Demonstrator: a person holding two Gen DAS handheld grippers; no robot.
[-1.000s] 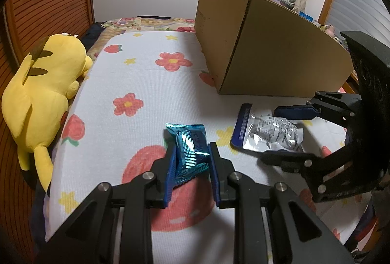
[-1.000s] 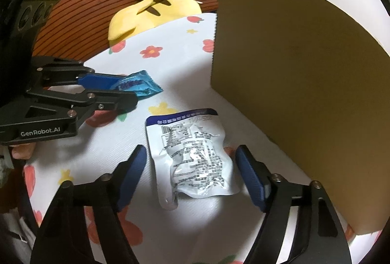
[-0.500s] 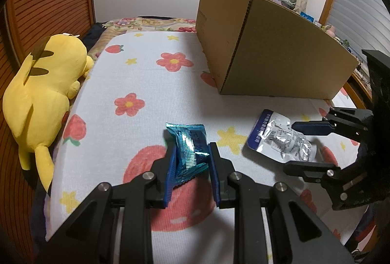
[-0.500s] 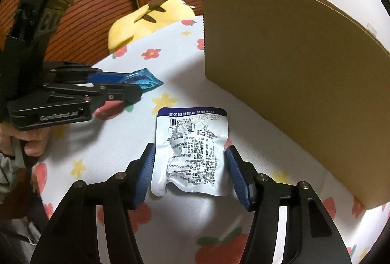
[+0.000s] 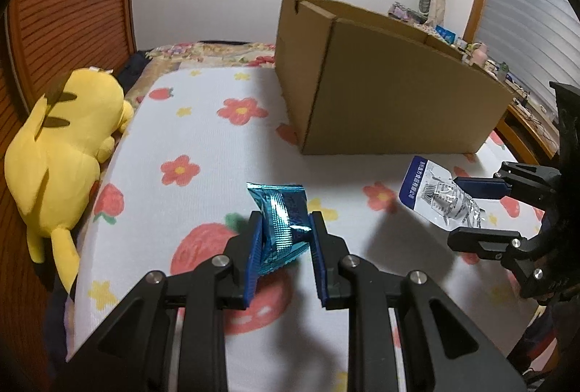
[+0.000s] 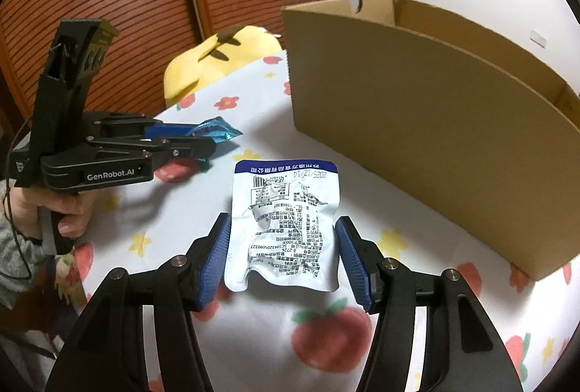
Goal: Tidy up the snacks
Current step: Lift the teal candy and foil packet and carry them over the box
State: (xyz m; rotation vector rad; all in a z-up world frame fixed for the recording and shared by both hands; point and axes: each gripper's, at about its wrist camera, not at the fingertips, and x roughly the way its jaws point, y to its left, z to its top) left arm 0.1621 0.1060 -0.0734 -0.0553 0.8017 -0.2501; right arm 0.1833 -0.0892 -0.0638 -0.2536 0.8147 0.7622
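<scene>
Between my left gripper's (image 5: 284, 240) blue ribbed pads sits the crinkled teal foil snack packet (image 5: 282, 224), clamped across its lower half and lifted just above the white bedspread printed with flowers and strawberries (image 5: 203, 124). It looks featherlight and soft, a puffed foil pillow that gives under pressure, so I judge a light squeeze across the flat middle is enough; a harder one could crush what is inside, and the glossy foil may slide if I grip only a sealed edge. My right gripper (image 6: 284, 259) holds the white-and-silver pouch with a dark blue top band and black print (image 6: 286, 225): the jaws stand fairly wide, the pads touching its two side edges, and the left wrist view shows the pouch raised off the cloth and tilted. That pouch is thin, wrinkled and floppy, so I judge a hold nearer its stiffer sealed rim would stop it buckling. Just beyond both stands the tall open brown cardboard box (image 6: 427, 124), probably where the snacks go, with a yellow plush toy (image 5: 61, 142) lying at the bed's edge.
</scene>
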